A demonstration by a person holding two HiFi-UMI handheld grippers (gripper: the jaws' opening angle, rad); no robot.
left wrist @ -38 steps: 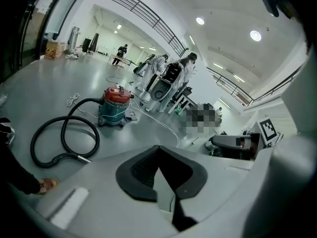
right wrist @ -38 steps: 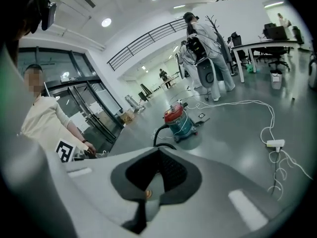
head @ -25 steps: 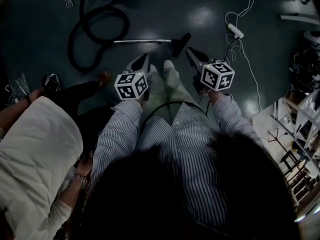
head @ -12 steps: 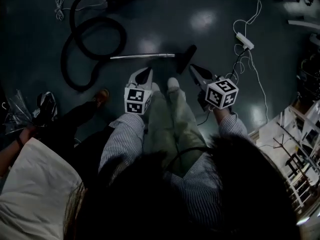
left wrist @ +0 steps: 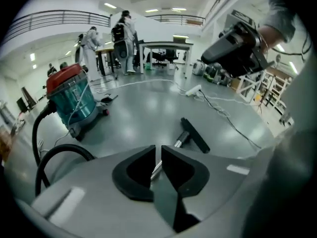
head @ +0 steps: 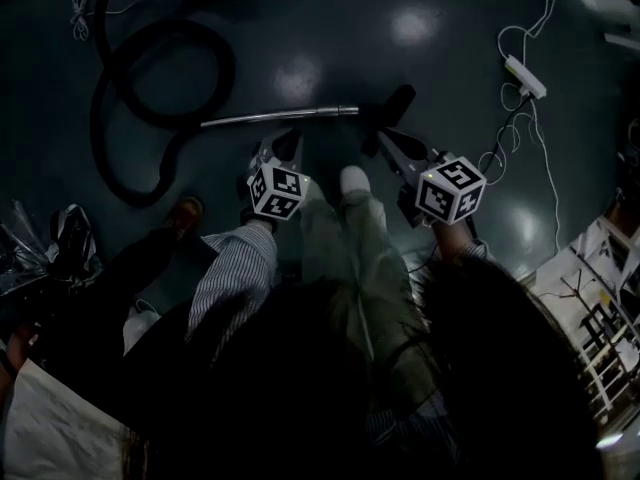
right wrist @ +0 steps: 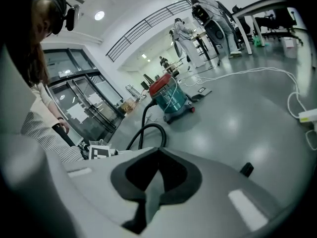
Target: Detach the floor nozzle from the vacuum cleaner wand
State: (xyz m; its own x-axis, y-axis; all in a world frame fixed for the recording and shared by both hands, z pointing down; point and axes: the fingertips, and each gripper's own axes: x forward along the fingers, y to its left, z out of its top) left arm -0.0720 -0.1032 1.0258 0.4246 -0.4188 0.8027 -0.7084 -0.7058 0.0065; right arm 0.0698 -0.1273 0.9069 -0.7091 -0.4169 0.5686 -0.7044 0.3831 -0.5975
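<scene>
We see the floor nozzle (head: 392,105) lying on the dark floor (head: 330,28) in the upper middle of the head view. It is joined to the right end of the chrome wand (head: 275,118). The wand runs leftward to the black hose (head: 150,93), which loops across the upper left of that frame.

In the left gripper view the nozzle sits just right of centre. The teal vacuum canister (left wrist: 73,99) with its red lid stands well apart at the left edge.

The left tool (left wrist: 158,148) points down toward the wand. Its jaws are opening, with a slim gap between the dark pads and nothing pinched. We see only a sliver of the wand through the gap, lying on the floor beyond.

The right tool (right wrist: 158,150) has its jaws pressed together on nothing. In the head view it hangs just below the nozzle, apart from it.

Between the two tools we see a white shoe (head: 353,180) and pale trousers. A white power strip (head: 525,75) with its cable lies at the upper right.
</scene>
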